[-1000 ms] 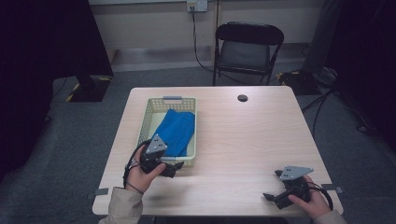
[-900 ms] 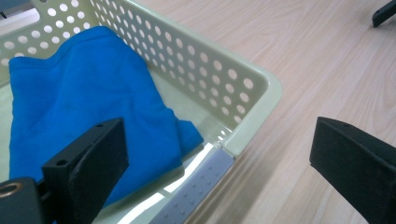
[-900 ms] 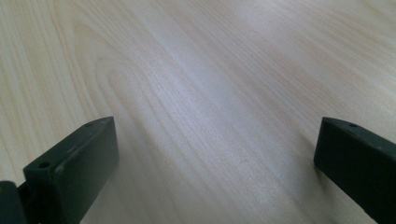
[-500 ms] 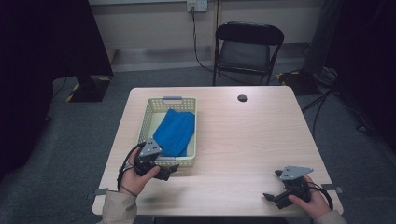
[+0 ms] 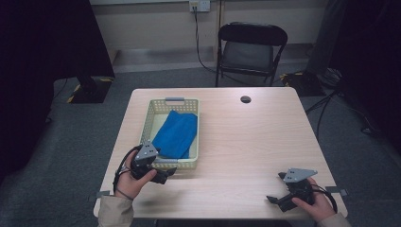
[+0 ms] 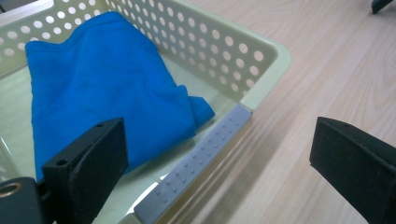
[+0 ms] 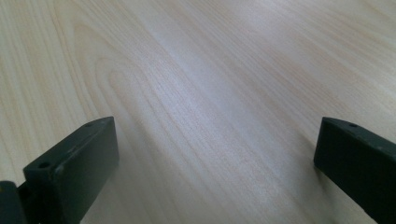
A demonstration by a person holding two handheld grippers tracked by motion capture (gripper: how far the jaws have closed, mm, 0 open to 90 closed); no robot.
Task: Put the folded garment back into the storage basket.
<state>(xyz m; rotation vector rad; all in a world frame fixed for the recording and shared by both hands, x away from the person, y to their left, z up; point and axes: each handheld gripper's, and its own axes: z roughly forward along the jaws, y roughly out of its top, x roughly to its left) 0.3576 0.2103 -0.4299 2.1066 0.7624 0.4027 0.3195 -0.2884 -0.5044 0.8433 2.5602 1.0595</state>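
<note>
A cream perforated basket [image 5: 147, 118] sits on the left half of the table, with a folded blue cloth [image 5: 176, 134] lying inside it. My left gripper [image 5: 166, 176] is held just off the basket's near end, open and empty. In the left gripper view the jaws of the left gripper [image 6: 219, 140] stand wide apart, framing the basket's [image 6: 261, 51] grey handle [image 6: 201, 158] and the near corner of the blue cloth [image 6: 107, 84]. My right gripper [image 5: 278, 188] rests at the table's near right corner, open. In the right gripper view the right gripper [image 7: 215, 140] has bare wood between its jaws.
The light wooden table [image 5: 246, 142] has a small black round cap [image 5: 245, 99] near its far edge. A black folding chair [image 5: 250, 47] stands behind the table, with cables on the grey floor at the right.
My left gripper has drawn back a little from the basket's near end, toward the person and to the left. The cloth stays in the basket. The right gripper has not moved.
</note>
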